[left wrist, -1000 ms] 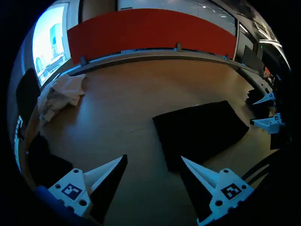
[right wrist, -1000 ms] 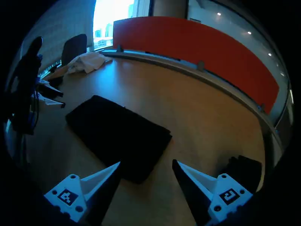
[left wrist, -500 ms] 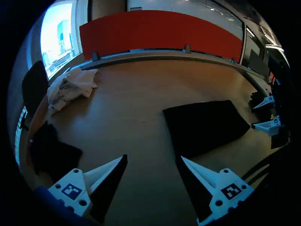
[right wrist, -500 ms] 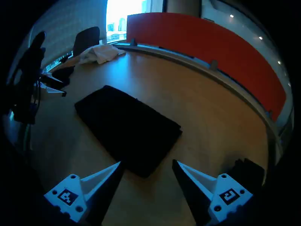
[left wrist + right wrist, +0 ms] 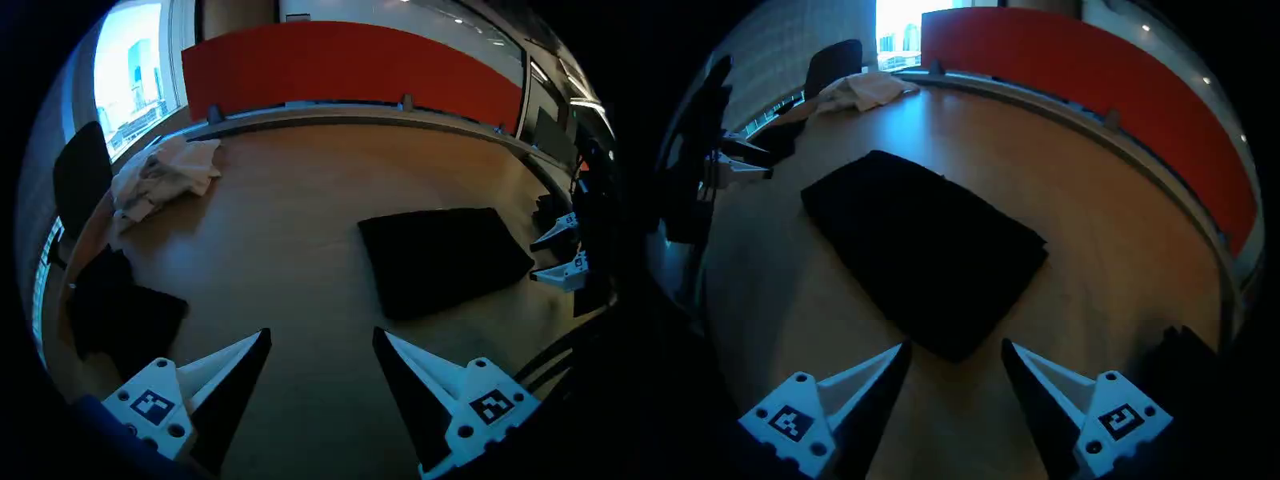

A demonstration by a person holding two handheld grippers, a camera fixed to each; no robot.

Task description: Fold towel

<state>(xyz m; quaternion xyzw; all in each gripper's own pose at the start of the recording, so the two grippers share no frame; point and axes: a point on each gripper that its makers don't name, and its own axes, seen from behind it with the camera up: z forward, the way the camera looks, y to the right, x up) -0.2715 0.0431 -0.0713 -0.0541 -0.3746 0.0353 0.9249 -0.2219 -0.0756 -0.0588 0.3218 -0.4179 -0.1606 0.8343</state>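
A black towel (image 5: 444, 256) lies folded flat on the wooden table (image 5: 296, 208), to the right and ahead of my left gripper (image 5: 320, 336). That gripper is open, with nothing between its fingers. In the right gripper view the same towel (image 5: 924, 248) stretches away from just ahead of my right gripper (image 5: 956, 346), which is open and hovers at the towel's near corner. The right gripper (image 5: 560, 252) also shows past the towel's right end in the left gripper view. The left gripper (image 5: 736, 160) shows at the far left of the right gripper view.
A crumpled white cloth (image 5: 164, 172) lies at the table's far left near a dark chair (image 5: 80, 176). A dark cloth heap (image 5: 120, 312) sits at the near left edge. Another dark pile (image 5: 1184, 360) lies right of my right gripper. A red partition (image 5: 352, 68) lines the far edge.
The left gripper has drawn back and away from the towel, which now lies farther right in its view. The right gripper has come closer to the towel's near corner, its fingers slightly narrower.
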